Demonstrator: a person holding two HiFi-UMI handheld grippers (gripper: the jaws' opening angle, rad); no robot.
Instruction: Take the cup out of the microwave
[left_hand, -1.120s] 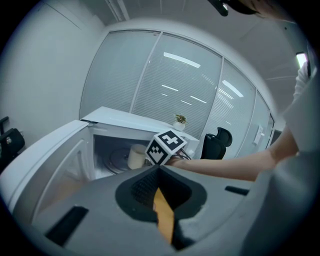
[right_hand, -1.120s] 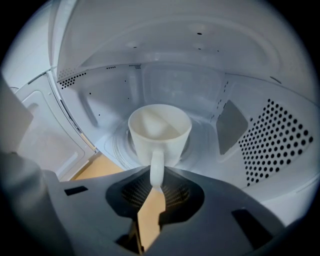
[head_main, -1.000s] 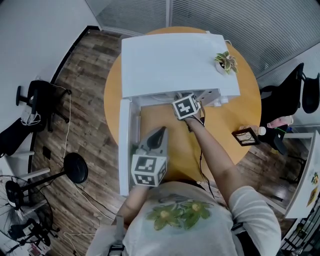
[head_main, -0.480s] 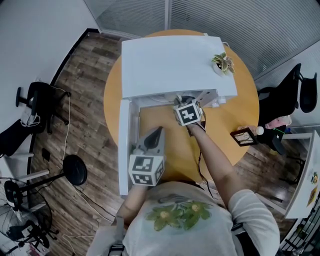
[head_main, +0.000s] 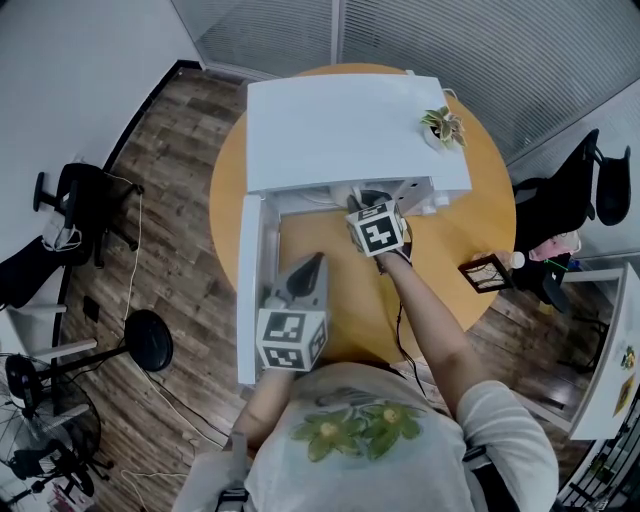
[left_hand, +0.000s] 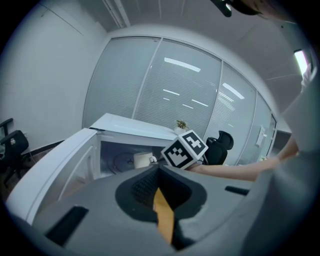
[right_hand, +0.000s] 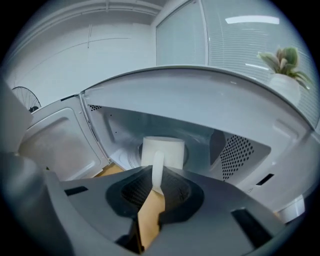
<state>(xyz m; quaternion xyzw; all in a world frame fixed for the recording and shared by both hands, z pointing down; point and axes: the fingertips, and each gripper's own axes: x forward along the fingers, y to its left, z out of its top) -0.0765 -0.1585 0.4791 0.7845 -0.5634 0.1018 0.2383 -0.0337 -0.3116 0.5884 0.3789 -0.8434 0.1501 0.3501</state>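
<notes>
Cup (right_hand: 163, 150) inside microwave (head_main: 350, 120), handle pinched btwn right gripper (right_hand: 155, 184) jaws; left gripper (left_hand: 159, 189) jaws together, empty, near open door (head_main: 250, 300).

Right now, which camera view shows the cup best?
The right gripper view: the cup shows close and central, its handle clamped in the right gripper. The left gripper view shows it small inside the microwave. The head view hides it under the microwave's top.
</notes>
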